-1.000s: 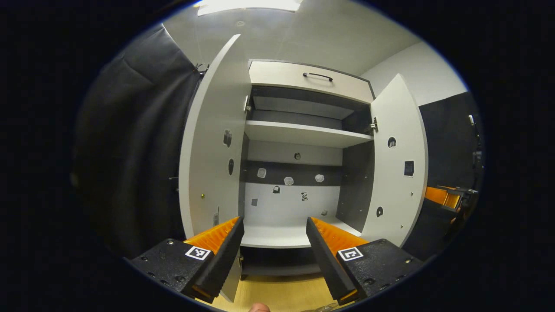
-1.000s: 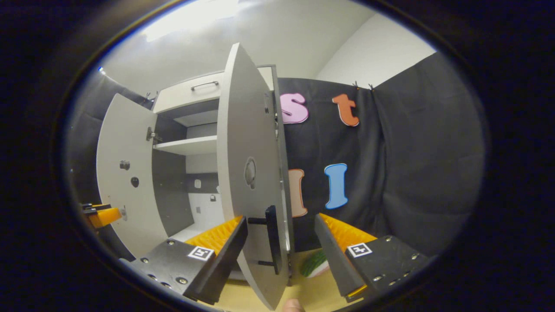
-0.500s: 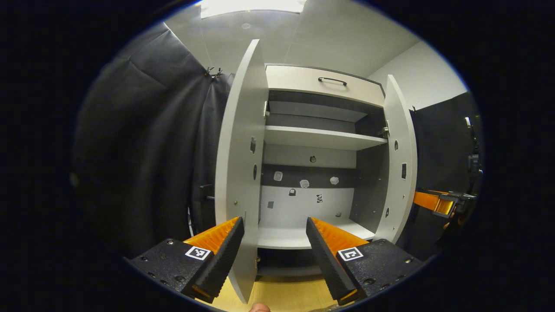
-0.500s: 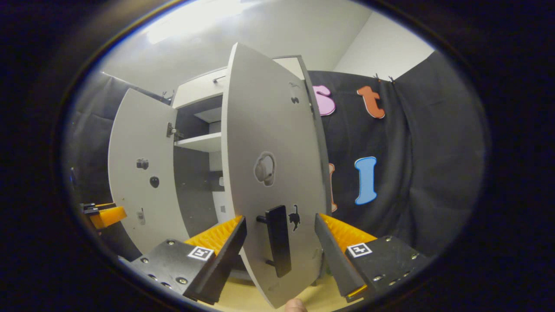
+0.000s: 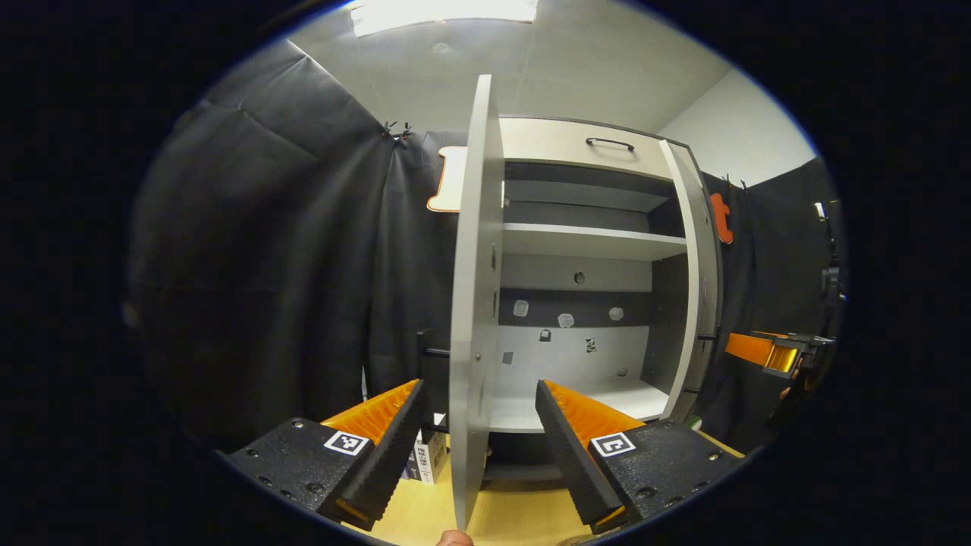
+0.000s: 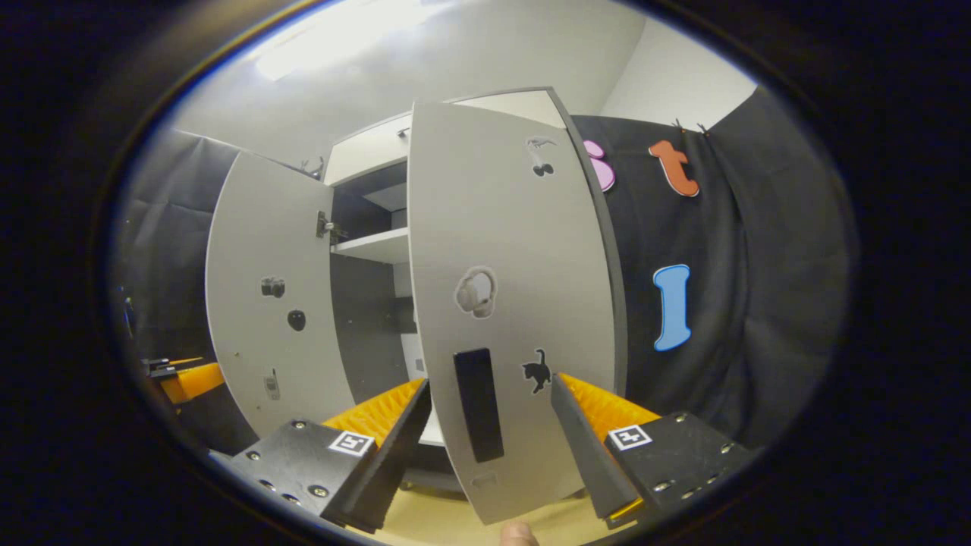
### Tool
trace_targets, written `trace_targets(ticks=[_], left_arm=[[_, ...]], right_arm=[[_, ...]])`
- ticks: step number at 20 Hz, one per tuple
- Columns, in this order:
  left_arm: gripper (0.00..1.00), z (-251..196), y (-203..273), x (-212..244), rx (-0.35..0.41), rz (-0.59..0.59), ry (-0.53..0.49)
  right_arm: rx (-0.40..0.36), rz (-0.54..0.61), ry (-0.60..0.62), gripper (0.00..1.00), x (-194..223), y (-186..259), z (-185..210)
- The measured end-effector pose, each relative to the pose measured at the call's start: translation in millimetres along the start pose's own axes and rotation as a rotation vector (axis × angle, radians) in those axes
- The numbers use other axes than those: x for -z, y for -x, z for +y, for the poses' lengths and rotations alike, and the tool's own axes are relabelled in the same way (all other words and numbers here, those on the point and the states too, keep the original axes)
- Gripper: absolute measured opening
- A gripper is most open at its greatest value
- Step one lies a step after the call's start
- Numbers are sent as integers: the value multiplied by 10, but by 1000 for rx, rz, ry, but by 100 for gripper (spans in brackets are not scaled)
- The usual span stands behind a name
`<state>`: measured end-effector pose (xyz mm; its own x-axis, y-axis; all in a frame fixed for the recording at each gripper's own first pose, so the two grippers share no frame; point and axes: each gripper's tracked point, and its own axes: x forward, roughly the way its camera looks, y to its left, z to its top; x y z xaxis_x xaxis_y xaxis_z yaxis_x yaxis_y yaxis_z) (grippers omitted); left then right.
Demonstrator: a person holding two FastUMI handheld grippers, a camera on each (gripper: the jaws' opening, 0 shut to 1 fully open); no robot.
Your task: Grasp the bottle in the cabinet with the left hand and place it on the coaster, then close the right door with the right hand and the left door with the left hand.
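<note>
The cabinet (image 5: 584,243) stands with both doors partly swung in and its shelves bare. My left gripper (image 5: 479,387) is open, and the left door (image 5: 472,303) shows edge-on, its lower edge between the fingers. In the right gripper view the right door (image 6: 508,250) faces me at a slant, its black handle (image 6: 478,406) between the open fingers of my right gripper (image 6: 491,383). Neither finger presses on it. The left door (image 6: 265,303) hangs open beyond. The right door (image 5: 694,288) stands narrow at the cabinet's right side.
A light wooden tabletop (image 5: 523,516) lies under the cabinet, with a small box (image 5: 428,455) left of the door. Black cloth walls close in on both sides. The other gripper shows far off at each view's edge (image 5: 774,353) (image 6: 182,375).
Both doors have swung toward shut. The left door turned from showing its inner face to edge-on; the right door's outer face and handle now face the right gripper.
</note>
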<state>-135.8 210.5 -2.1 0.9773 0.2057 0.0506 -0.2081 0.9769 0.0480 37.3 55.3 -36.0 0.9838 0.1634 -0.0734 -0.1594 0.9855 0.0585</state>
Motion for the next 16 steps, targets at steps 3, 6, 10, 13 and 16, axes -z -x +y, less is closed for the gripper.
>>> trace_targets(ticks=[3,6,10,13,16], left_arm=[[91,201,-43,33,-45,7,2],[91,381,-73,45,-78,9,12],[91,598,-110,48,-121,6,-14],[92,715,-154,91,-148,16,-21],[91,888,-258,146,-179,22,-38]], right_arm=[[11,-2,6,92,-8,36,-10],[20,-8,6,96,-35,56,-22],[33,-13,5,92,-63,66,-43],[45,-23,-6,96,-93,89,-48],[59,-34,-11,92,-135,122,-63]])
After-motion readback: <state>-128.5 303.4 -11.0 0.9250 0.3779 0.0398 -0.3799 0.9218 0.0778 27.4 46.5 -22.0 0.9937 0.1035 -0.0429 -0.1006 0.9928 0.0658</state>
